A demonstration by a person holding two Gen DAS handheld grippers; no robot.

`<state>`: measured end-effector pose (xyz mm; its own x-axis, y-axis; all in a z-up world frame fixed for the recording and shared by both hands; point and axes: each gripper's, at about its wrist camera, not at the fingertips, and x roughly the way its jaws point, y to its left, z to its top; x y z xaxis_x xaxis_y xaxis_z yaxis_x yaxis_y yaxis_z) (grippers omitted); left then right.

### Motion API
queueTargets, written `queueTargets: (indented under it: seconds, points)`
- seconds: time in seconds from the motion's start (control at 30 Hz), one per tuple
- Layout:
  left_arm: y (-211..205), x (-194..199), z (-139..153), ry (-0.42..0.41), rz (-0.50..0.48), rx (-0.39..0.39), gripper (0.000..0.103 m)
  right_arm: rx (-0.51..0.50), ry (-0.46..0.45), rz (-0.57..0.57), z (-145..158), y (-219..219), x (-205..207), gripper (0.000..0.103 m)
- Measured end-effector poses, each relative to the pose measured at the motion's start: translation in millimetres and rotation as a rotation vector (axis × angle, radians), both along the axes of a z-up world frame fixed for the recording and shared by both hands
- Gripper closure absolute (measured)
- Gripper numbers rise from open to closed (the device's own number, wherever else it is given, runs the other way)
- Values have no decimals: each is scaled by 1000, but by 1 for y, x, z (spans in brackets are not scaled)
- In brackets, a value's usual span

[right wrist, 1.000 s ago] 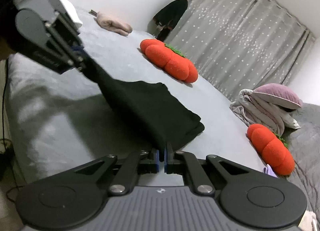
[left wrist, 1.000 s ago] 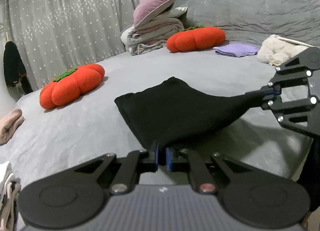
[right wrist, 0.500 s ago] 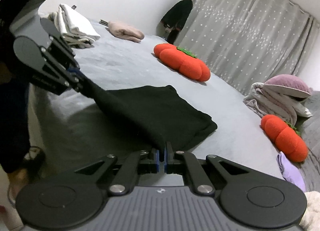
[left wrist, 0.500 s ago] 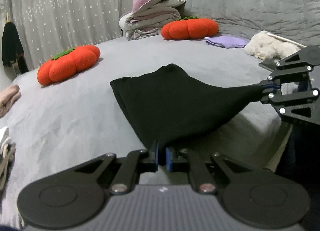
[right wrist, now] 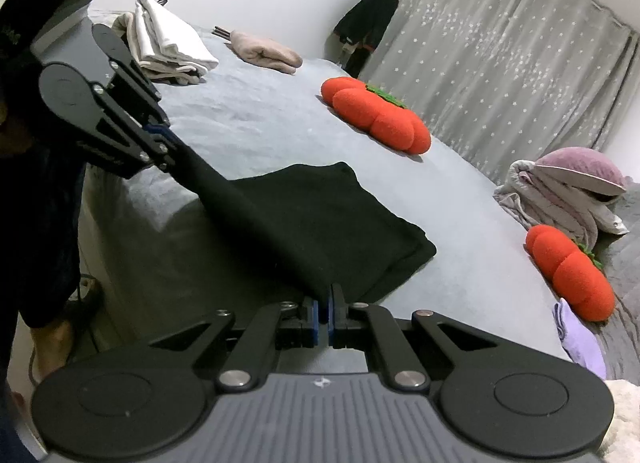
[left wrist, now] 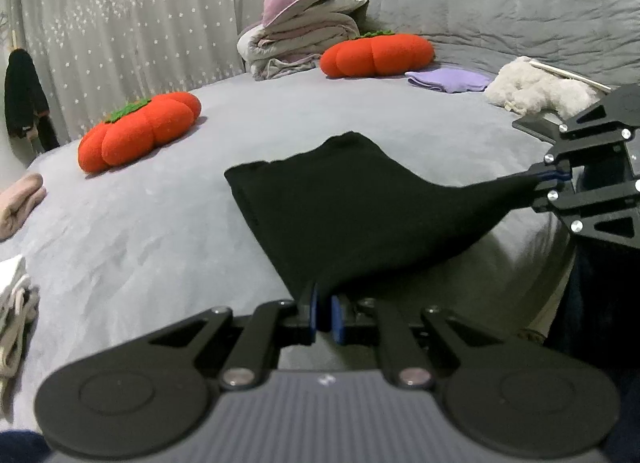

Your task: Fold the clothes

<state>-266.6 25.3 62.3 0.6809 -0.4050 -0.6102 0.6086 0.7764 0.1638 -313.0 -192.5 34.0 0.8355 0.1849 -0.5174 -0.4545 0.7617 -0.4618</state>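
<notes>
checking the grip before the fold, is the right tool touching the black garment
Touching. In the right wrist view the right tool is shut on the near edge of the black garment, and the cloth runs taut from its fingertips.

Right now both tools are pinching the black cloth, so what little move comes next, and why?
Probably carry both pinched corners forward over the far half and lay them down. The left tool and right tool each grip a near corner of the black cloth, lifted and stretched between them, while its far part lies flat on the grey bed.

Grey bed (left wrist: 168,231) (star-dotted curtains (left wrist: 132,23))
</notes>
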Motion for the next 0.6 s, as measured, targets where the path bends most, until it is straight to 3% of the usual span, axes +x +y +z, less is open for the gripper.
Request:
queueTargets:
  seconds: [0.6]
  points:
    - [-26,61,14,-83,17,62,95,21,-15,-10,11,-8,55,98]
